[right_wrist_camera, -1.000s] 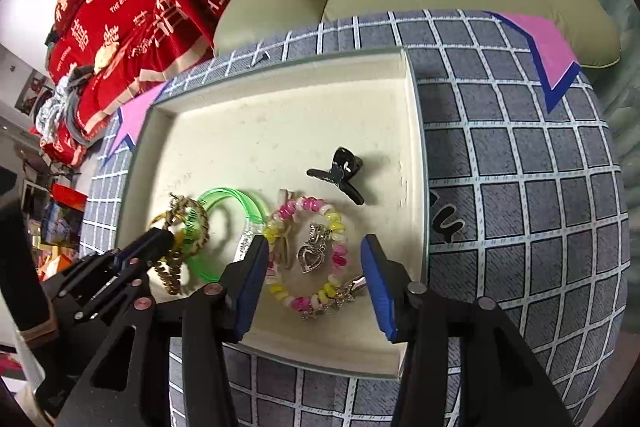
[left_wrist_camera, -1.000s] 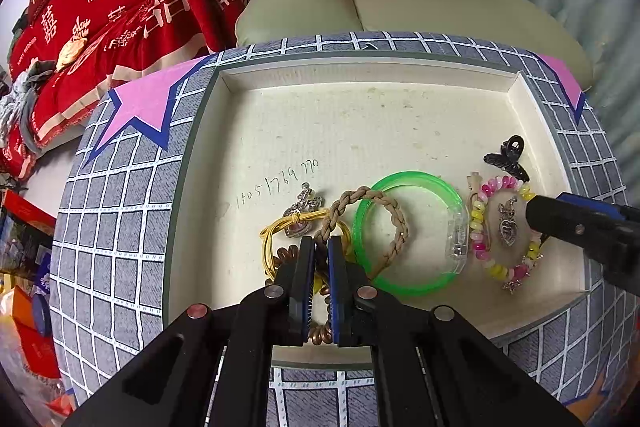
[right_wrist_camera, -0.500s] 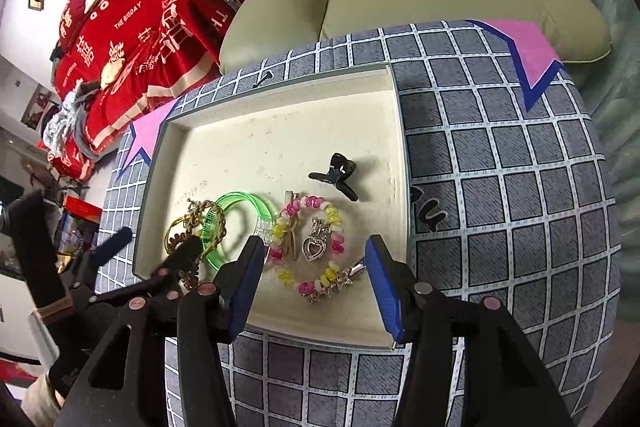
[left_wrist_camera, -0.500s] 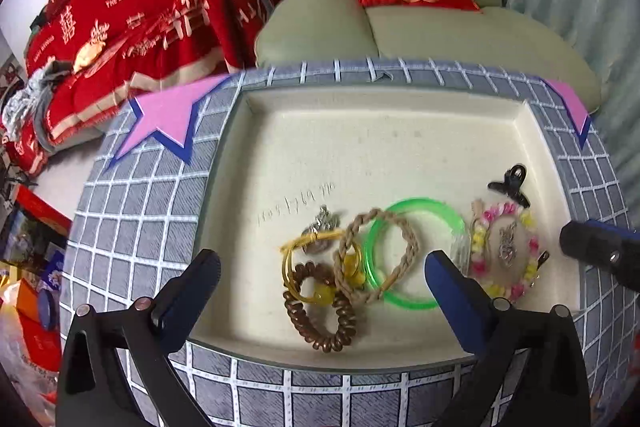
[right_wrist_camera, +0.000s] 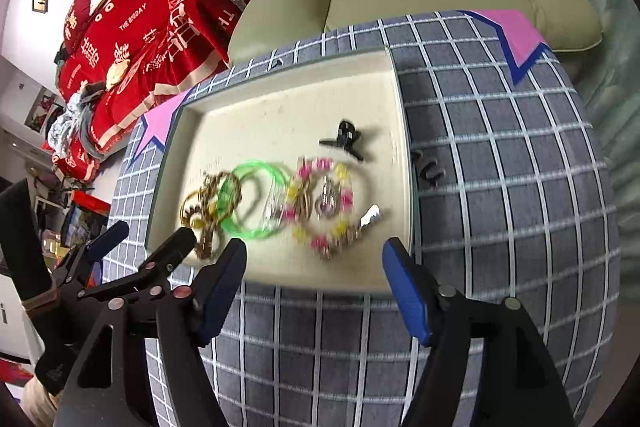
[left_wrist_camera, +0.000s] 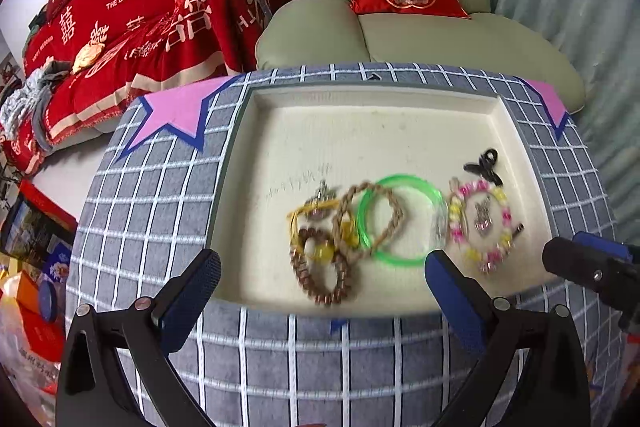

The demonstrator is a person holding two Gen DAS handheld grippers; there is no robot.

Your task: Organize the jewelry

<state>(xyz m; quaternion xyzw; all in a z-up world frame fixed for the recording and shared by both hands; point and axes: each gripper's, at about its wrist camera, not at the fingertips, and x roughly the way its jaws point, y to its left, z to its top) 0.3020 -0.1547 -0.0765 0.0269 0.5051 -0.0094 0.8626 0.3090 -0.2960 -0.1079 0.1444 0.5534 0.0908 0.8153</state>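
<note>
Left wrist view: left tongs [left_wrist_camera: 320, 291] wide and empty over the tray's [left_wrist_camera: 360, 131] near rim, so the tangled brown bead bracelet [left_wrist_camera: 320, 267], cords and green bangle [left_wrist_camera: 400, 219] lie loose on the tray floor. Right wrist view: right tongs [right_wrist_camera: 314, 287] opening, nothing between them, hanging just short of the pink-yellow bracelet [right_wrist_camera: 320, 203], which lies in the tray beside the black clip [right_wrist_camera: 346, 139], likely just set down.

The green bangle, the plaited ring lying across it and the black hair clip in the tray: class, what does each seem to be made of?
Green bangle: probably glossy plastic, since it looks translucent. Plaited ring: likely matte cord or leather; twisted tan strands show. Black hair clip: seemingly hard plastic, dark, finish unclear.
</note>
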